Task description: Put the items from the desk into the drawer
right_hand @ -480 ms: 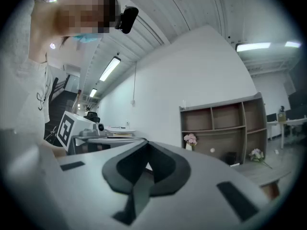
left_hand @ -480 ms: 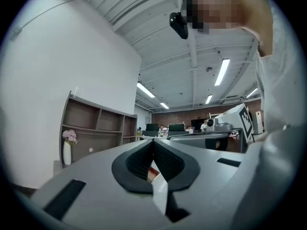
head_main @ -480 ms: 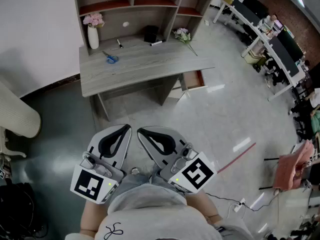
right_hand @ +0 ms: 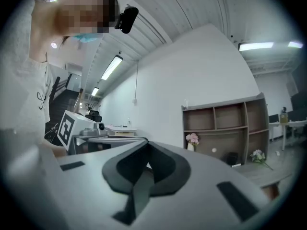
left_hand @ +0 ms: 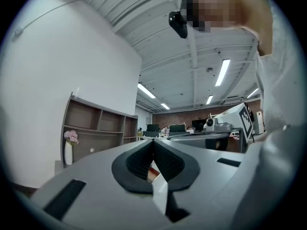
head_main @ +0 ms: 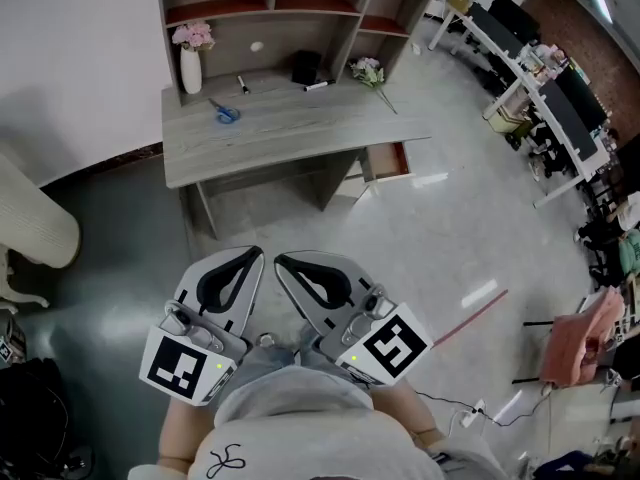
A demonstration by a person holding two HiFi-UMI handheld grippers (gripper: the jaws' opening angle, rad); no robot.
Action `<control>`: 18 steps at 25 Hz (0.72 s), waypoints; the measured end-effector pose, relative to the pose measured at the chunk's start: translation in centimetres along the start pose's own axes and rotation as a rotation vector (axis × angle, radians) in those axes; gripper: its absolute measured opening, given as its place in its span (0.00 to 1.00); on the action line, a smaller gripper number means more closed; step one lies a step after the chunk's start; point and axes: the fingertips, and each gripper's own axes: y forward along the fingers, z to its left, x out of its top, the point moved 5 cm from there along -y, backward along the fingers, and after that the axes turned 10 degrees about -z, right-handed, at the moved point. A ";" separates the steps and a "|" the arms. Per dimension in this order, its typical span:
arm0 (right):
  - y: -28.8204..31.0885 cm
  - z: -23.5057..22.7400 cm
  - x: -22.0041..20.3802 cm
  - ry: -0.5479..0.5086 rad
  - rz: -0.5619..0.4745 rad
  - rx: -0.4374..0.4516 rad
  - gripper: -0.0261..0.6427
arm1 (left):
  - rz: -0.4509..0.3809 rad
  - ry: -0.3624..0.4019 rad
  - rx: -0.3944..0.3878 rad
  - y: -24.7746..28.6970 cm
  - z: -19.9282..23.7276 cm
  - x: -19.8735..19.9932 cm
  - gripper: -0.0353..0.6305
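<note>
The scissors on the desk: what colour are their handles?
The scissors have blue handles; the head view shows this best.

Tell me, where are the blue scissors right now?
In the head view, the scissors lie on the left part of the desk, close to the vase, with a pen just behind them.

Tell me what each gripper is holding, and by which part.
Nothing is held. The left gripper and the right gripper both have jaws shut together, empty, short of the desk.

Right of the right tool (head_main: pixel 283 262) I see a red floor line (head_main: pixel 470 316), then a pink cloth (head_main: pixel 578 343); office desks (head_main: pixel 540 83) stand ahead-right.
</note>
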 end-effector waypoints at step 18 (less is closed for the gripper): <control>-0.8 -6.2 -0.9 0.021 0.011 0.020 0.05 | 0.017 0.011 0.020 5.5 1.1 -1.7 0.07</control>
